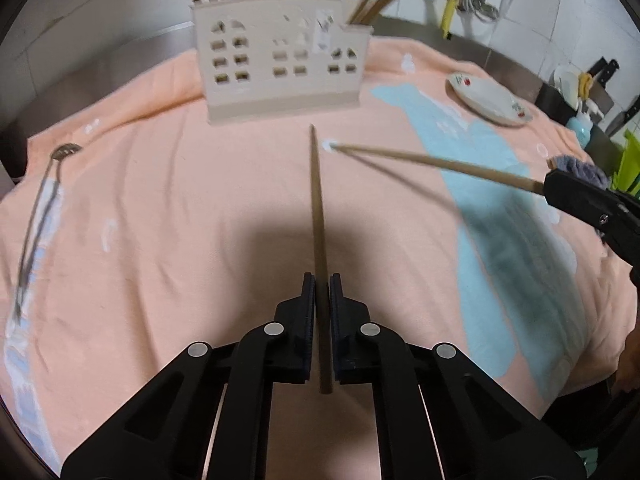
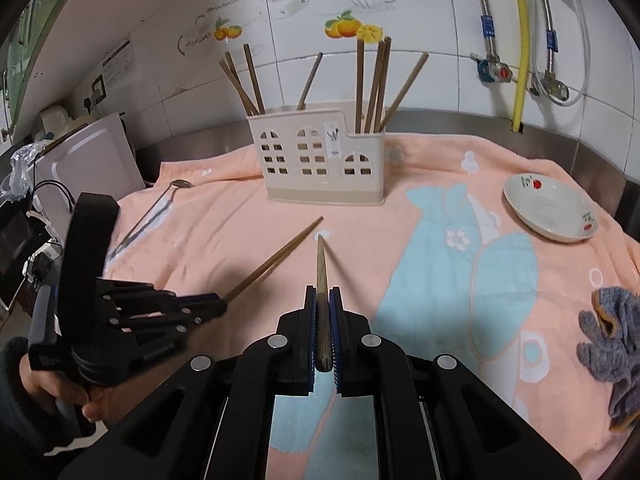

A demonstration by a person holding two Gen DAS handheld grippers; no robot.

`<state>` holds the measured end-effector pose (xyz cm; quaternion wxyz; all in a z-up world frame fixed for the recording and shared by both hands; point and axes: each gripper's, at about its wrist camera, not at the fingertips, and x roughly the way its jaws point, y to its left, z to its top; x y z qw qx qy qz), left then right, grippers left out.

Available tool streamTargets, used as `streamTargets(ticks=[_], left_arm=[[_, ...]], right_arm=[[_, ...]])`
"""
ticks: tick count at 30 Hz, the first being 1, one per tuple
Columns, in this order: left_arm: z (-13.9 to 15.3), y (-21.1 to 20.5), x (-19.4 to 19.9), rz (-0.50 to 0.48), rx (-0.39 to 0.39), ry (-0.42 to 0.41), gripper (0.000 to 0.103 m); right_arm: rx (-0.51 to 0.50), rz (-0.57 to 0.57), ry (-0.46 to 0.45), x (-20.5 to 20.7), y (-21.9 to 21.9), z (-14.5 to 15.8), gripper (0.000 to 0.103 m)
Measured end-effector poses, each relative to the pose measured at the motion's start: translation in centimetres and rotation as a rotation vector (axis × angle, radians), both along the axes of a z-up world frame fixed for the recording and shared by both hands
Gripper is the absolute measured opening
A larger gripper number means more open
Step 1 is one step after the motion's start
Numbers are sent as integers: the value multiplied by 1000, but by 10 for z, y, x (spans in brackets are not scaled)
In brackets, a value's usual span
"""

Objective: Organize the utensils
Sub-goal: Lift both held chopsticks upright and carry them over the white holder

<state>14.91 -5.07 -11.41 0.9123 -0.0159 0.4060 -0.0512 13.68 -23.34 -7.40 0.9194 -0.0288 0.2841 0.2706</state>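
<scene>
My left gripper is shut on a brown chopstick that points toward the beige utensil holder. My right gripper is shut on a second chopstick, tip near a white flower on the cloth. Each gripper shows in the other view: the right one with its chopstick, the left one with its chopstick. The holder has several chopsticks standing in it. A metal spoon lies on the cloth at the left, also in the right wrist view.
A peach and blue towel covers the counter. A white dish sits at the right, a grey cloth nearer the edge. Pipes and a yellow hose run on the tiled wall. A white appliance stands at the left.
</scene>
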Motion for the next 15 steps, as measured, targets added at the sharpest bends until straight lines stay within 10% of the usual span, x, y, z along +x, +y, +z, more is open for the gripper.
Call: streamTargets(ticks=[15], left_arm=[[83, 25, 6, -40, -38, -208, 6]], right_arm=[[-4, 96, -62, 29, 19, 73, 6]])
